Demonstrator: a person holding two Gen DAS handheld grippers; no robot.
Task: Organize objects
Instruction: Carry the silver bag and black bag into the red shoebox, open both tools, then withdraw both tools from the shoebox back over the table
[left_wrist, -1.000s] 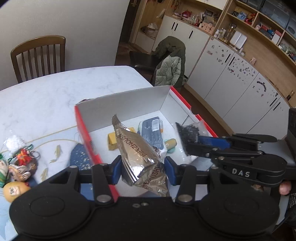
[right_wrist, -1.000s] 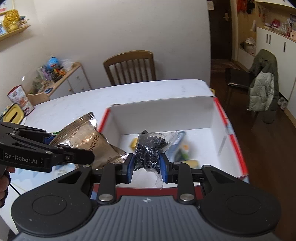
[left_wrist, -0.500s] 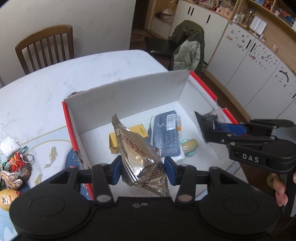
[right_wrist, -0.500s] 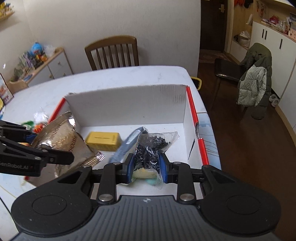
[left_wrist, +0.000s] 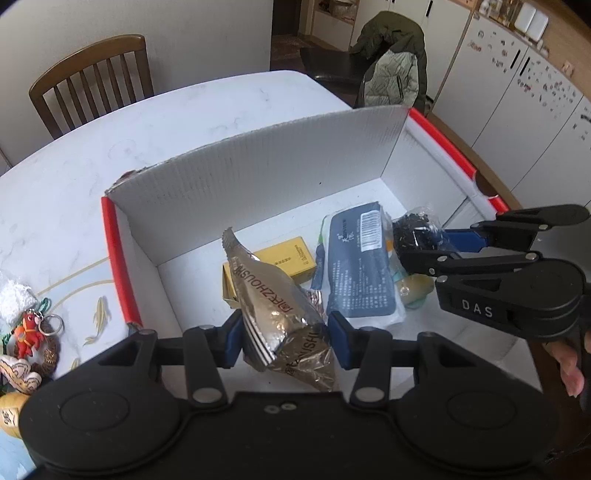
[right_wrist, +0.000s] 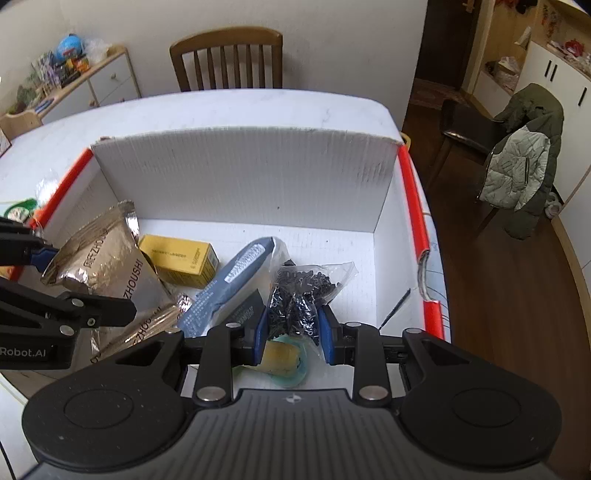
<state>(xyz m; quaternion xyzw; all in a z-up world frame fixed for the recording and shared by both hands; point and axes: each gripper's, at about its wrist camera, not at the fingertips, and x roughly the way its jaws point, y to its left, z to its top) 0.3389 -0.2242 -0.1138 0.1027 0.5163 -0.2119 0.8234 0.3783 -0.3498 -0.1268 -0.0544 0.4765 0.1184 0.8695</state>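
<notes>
Your bench (left_wrist: 74, 155) carries an open white box (left_wrist: 258, 173) with red edges, the landmark here. Inside the box, on its floor, lie a blue packet (left_wrist: 360, 273), a yellow carton (left_wrist: 291, 254) to the packet's left, and a small yellow and teal toy (right_wrist: 282, 360) near the box's front wall. Your left claw (left_wrist: 284, 341) grips a silver foil pouch (left_wrist: 273, 302) over the box's front left part, the pouch standing up between the pads. Your right claw (right_wrist: 291, 328) is clamped on a clear bag of small black parts (right_wrist: 301, 291) over the box's front middle, just above the toy. Left of the box, outside it, trinkets (left_wrist: 29, 332) sit on the bench.
</notes>
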